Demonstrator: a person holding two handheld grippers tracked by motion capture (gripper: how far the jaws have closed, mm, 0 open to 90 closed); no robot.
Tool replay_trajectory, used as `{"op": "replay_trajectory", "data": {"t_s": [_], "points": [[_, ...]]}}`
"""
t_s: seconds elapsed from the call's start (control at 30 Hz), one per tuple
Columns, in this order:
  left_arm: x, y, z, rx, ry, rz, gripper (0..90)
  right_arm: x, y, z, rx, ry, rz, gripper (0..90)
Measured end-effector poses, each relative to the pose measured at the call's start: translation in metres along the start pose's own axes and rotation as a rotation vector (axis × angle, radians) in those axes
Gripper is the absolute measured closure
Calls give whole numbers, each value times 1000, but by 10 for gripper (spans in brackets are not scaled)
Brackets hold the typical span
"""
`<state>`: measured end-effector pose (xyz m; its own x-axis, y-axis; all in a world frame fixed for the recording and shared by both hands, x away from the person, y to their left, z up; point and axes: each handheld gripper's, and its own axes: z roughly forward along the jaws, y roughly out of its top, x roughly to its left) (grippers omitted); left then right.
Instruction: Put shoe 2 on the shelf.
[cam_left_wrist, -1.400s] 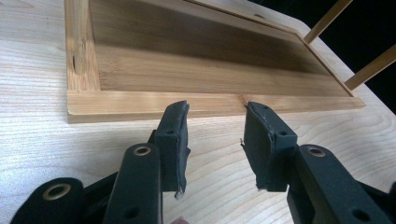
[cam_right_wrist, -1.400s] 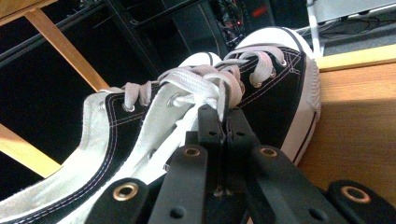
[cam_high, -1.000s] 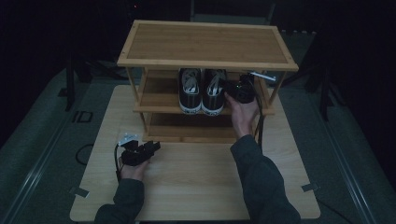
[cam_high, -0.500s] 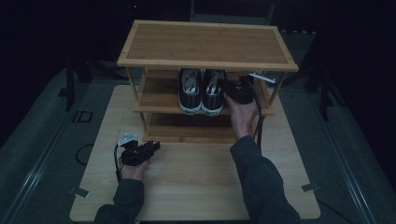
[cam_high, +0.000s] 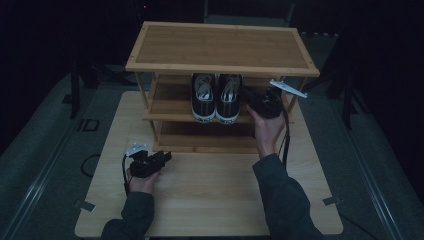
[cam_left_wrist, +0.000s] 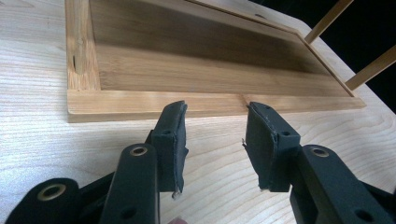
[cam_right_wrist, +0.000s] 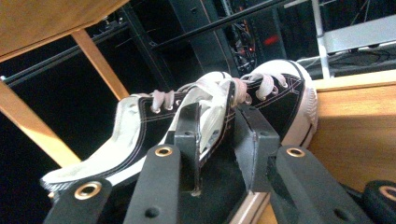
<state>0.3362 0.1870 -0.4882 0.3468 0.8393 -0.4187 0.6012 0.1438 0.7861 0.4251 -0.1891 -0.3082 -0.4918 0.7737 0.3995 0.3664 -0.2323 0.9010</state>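
1. Here, the right sneaker (cam_high: 229, 98) stands mid-frame on the rack's middle shelf (cam_high: 170, 107), touching its twin (cam_high: 203, 97).
2. Our right gripper (cam_right_wrist: 215, 140) pinches its side wall.
3. Lower left, our left gripper (cam_left_wrist: 215, 135) gapes above the table (cam_high: 210, 200).

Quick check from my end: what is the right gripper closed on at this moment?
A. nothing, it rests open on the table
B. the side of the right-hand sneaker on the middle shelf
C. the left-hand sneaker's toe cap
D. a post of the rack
B. In the right gripper view the right gripper has its jaws pinched on the canvas side of the right-hand sneaker, which sits on the middle shelf of the rack.
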Motion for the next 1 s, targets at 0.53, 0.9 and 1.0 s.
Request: {"op": "replay_trajectory", "data": {"t_s": [0.53,0.9,1.0], "points": [[0,-1,1,2,12,1,552,-12,-40,-64,28,12,-62,712],[1,-1,1,1,17,2,536,-32,-81,-68,160,-42,-59,706],[0,-1,1,1,19,3,533,-38,-95,-69,205,-66,-83,671]]}}
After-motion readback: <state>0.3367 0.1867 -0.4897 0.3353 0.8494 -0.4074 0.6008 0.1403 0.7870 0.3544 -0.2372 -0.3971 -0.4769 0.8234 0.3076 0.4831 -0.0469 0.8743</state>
